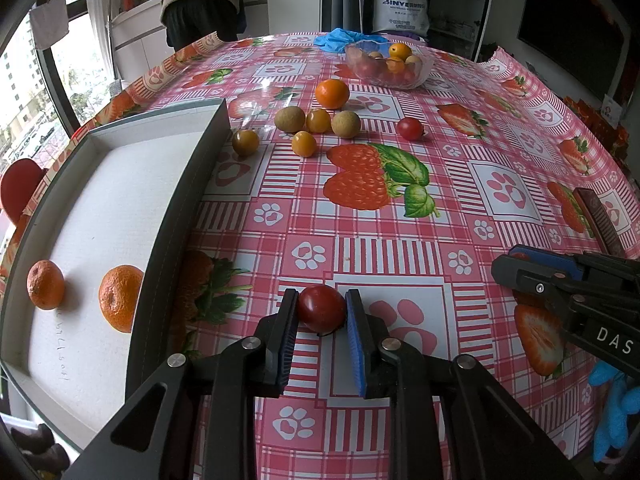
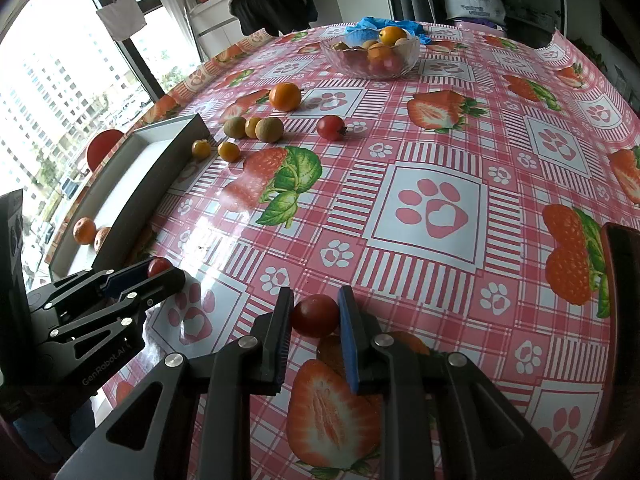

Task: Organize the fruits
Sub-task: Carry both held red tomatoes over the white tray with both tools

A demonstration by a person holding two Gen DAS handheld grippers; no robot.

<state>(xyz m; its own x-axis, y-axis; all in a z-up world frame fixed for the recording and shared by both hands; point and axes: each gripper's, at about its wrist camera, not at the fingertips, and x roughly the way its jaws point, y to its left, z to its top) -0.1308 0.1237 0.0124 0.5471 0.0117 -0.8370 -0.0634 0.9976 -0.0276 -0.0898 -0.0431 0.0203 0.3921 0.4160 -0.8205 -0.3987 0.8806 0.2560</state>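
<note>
Left gripper (image 1: 322, 312) clamped on a red tomato (image 1: 321, 308), held low over the tablecloth (image 1: 400, 220). Right gripper (image 2: 316, 314) clamped on a second tomato (image 2: 315, 315), also just above the cloth.

White tray (image 1: 180, 208) lies just left of the left gripper; its grey wall stands between the held tomato and the tray floor. Two tangerines (image 1: 120, 298) lie inside, near the close end.

Loose fruit sits well beyond both grippers: an orange (image 1: 332, 93), two brown longans (image 1: 290, 119), three small yellow-orange fruits (image 1: 304, 143), one red cherry tomato (image 1: 409, 128). One yellow fruit (image 1: 245, 142) lies just beside the tray's far corner. Glass bowl (image 1: 388, 65) of mixed fruit at the far edge, blue gloves (image 1: 340, 38) behind it.

Left view shows the tray floor and both tangerines whole; right view shows only a sliver, tangerines half hidden by the wall. Right view shows the left gripper side-on with red between its pads. Dark box (image 2: 622, 320) at the right edge shows best in the right view.
</note>
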